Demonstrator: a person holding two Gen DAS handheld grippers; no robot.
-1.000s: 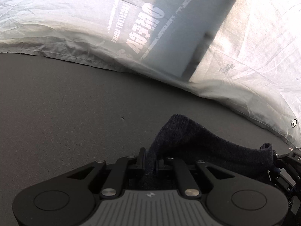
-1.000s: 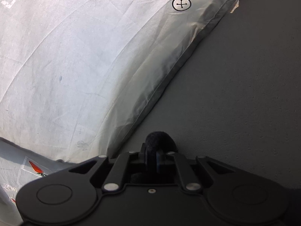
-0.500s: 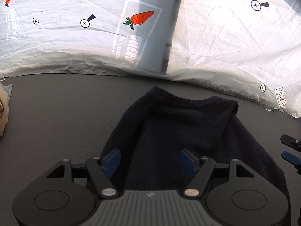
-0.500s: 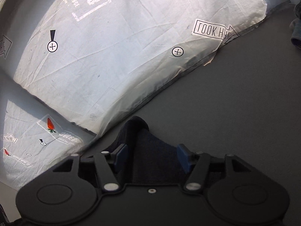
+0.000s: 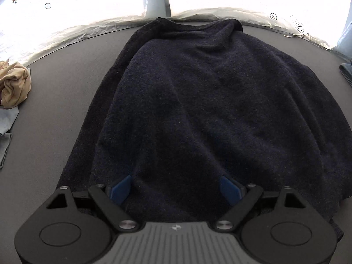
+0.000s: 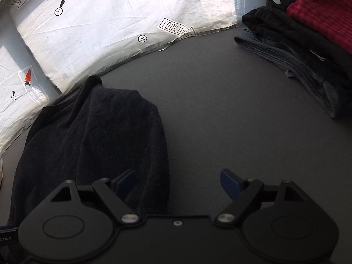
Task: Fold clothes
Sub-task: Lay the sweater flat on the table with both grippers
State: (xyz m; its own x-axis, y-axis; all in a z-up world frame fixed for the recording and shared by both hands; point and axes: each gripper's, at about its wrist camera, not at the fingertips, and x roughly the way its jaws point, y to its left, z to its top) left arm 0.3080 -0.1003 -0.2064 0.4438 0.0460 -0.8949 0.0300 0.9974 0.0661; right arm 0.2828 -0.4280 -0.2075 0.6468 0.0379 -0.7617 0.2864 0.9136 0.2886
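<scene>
A dark navy knit garment (image 5: pixel 198 101) lies spread on the grey table (image 5: pixel 55 132), folded over on itself, its far edge near the white sheet. My left gripper (image 5: pixel 176 190) hovers over the garment's near end, its jaws opening wide, blue pads (image 5: pixel 120 189) clear of the cloth. In the right wrist view the same garment (image 6: pixel 92 140) fills the lower left. My right gripper (image 6: pixel 178 183) is above its right edge and the bare table (image 6: pixel 220 110), jaws opening, nothing pinched between them.
A white printed sheet (image 6: pixel 99 33) borders the table's far side. A stack of folded clothes, red (image 6: pixel 319 15) on black on denim, sits at the right. A crumpled beige garment (image 5: pixel 14 85) and a grey cloth (image 5: pixel 6 123) lie at the left.
Both grippers were shut on the dark garment's edge near the white sheet. They let go, opened wide and drew back, leaving the garment folded over on the table.
</scene>
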